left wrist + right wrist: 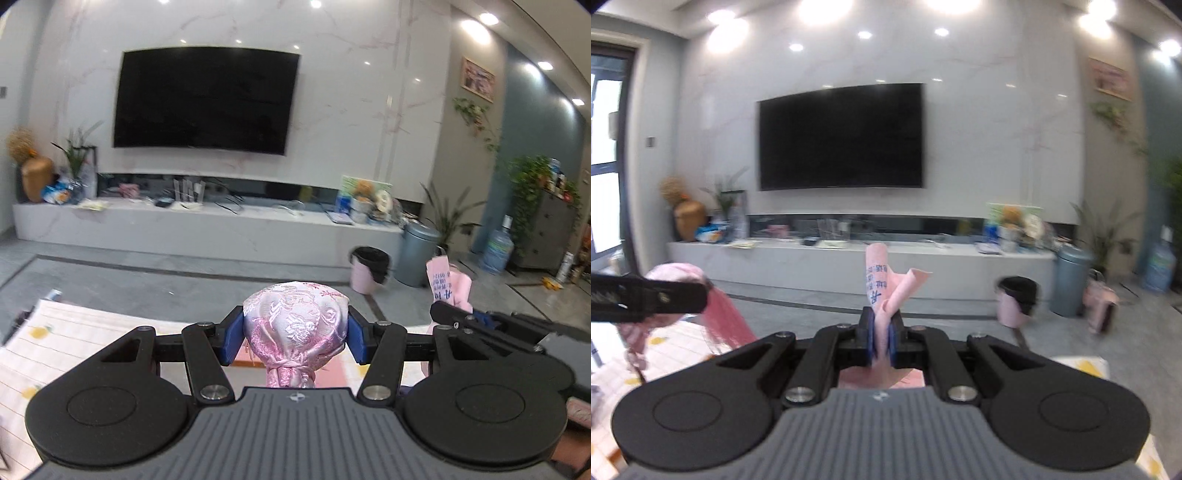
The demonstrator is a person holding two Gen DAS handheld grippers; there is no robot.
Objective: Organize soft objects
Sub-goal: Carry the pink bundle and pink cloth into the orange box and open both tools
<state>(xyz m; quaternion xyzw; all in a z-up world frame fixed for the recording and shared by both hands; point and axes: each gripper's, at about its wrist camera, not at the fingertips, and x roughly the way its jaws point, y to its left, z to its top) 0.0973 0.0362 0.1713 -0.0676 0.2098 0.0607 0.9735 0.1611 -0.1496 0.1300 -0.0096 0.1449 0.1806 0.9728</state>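
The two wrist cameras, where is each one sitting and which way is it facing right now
Left wrist: sits on the left gripper, faces the wall TV; shows its fingers clamping a pink brocade pouch, with the right gripper at the right edge.
Right wrist: sits on the right gripper, also faces the TV; shows its fingers shut on pink tagged cloth, with the left gripper at the left edge.
Shared: TV, pink bin.

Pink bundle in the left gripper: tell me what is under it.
Under the pink bundle, its tied neck hangs down, with a pale cloth with yellow fruit prints and a pink patch below. The left gripper hides the rest.
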